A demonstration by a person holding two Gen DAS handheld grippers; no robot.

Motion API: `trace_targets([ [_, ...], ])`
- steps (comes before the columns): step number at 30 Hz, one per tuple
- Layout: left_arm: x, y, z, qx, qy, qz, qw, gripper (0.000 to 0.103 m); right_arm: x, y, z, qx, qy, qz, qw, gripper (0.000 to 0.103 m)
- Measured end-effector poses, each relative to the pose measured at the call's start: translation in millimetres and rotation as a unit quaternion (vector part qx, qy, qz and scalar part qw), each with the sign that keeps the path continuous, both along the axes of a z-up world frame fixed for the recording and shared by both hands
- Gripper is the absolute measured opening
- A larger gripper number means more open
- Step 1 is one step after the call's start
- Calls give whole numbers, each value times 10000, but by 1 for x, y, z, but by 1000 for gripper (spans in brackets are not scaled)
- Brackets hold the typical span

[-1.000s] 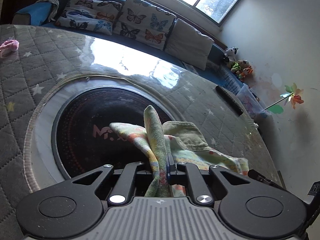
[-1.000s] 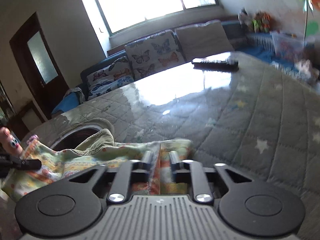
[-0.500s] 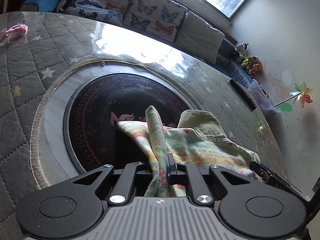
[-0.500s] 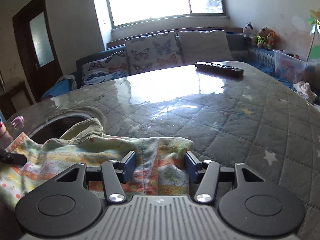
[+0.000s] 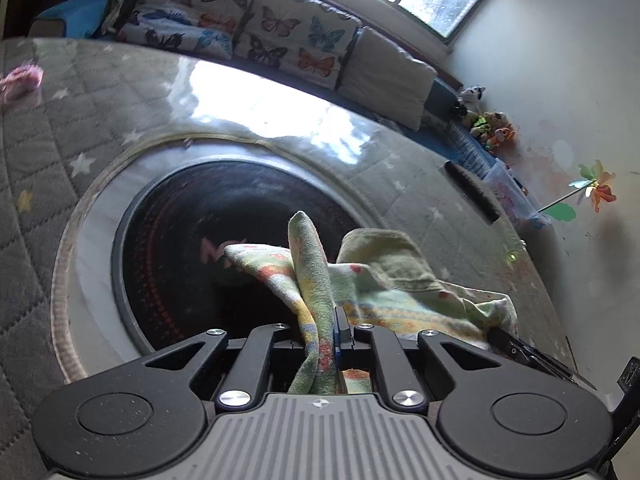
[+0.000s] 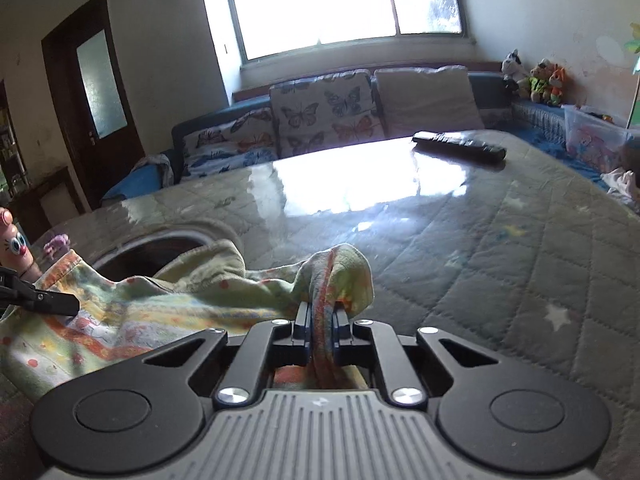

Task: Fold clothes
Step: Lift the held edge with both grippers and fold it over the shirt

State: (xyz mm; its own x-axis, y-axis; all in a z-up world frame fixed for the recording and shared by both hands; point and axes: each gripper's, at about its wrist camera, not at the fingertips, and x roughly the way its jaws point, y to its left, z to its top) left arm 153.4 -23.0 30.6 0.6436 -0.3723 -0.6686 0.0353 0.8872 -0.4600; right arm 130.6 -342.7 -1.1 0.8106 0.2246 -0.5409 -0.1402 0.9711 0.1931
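Over the quilted desk (image 6: 500, 280), the left tongs (image 5: 325, 334) pinch one bunched edge of the patterned garment (image 5: 400, 288) while the right tongs (image 6: 321, 326) are closing on another, presumably to stretch it out between them for folding.

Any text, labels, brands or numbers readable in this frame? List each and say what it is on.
"M": pink lettering on the dark round panel set in the table; the rest is blurred and covered by the patterned garment.
Plastic storage box by the sofa: coloured print, too blurred to read.
Remote control: no legible marks.
Nothing else readable in either view.
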Motion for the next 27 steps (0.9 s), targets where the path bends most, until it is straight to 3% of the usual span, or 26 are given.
trace_targets([
  [7,18,-59,24,30,-328,-658,9973,10,-15,-41,33,-268,-411,-497,9976,8],
  [15,39,-140,27,14,-364,-1405,9894,10,-30,-113,53,-679,-555,-1304,9876,8],
  [18,42,-162,19,178,-356,-1583,9866,11,-34,-139,48,-775,-467,-1672,9818,9],
  [23,43,-176,1,583,-183,-1525,9864,19,-28,-169,16,-864,148,-2064,9745,16],
  [27,46,-174,1,671,-209,-1433,9872,19,-34,-173,14,-761,60,-2112,9745,17],
])
